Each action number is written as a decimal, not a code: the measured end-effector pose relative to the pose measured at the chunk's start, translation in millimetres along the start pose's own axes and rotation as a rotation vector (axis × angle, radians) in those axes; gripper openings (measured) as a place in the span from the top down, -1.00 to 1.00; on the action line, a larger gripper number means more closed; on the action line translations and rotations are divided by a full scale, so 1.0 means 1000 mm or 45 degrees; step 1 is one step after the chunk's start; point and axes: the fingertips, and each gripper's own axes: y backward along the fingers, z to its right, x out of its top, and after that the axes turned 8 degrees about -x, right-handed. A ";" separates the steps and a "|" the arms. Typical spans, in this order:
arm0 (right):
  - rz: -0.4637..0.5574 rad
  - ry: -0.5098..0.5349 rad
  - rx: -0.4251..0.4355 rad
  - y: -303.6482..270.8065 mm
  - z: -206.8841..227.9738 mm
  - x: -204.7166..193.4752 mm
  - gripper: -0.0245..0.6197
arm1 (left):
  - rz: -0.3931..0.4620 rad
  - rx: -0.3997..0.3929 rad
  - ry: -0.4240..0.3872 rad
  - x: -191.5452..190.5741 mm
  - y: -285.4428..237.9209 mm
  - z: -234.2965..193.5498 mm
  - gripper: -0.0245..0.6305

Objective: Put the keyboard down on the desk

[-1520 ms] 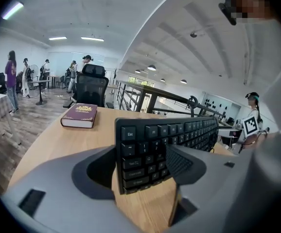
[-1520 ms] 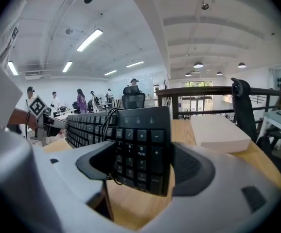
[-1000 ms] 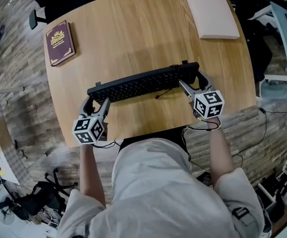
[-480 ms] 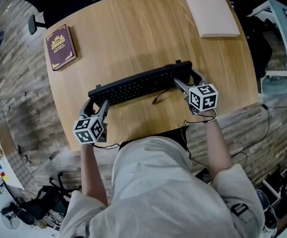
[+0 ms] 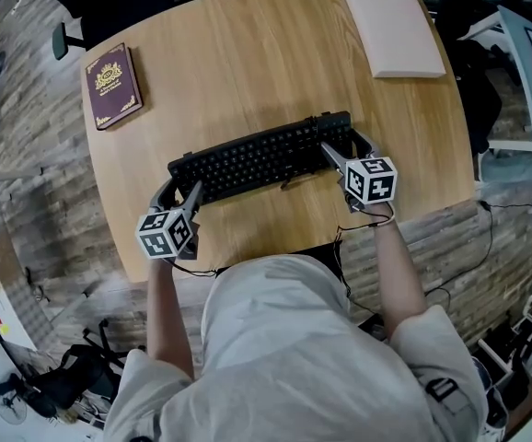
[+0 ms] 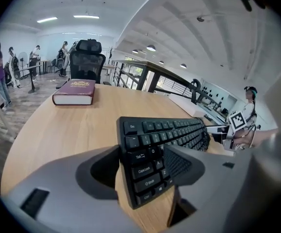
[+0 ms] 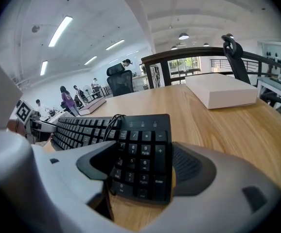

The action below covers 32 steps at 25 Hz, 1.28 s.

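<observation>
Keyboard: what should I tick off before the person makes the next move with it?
1. Left gripper grips the keyboard: ok. The left end sits between its jaws, which have just been closing.
2. Right gripper grips the number-pad end: ok.
3. Keyboard resting flat on the desk: cannot tell. It looks low and nearly level.
4. Landing spot free: ok. The book and the white box lie well apart from it.
5. Cable clear of the right gripper: cannot tell. It loops over the keys beside one jaw.
</observation>
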 end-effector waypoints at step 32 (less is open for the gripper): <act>-0.095 0.011 -0.082 -0.025 0.008 -0.003 -0.26 | -0.014 0.125 0.087 0.009 -0.047 -0.040 0.10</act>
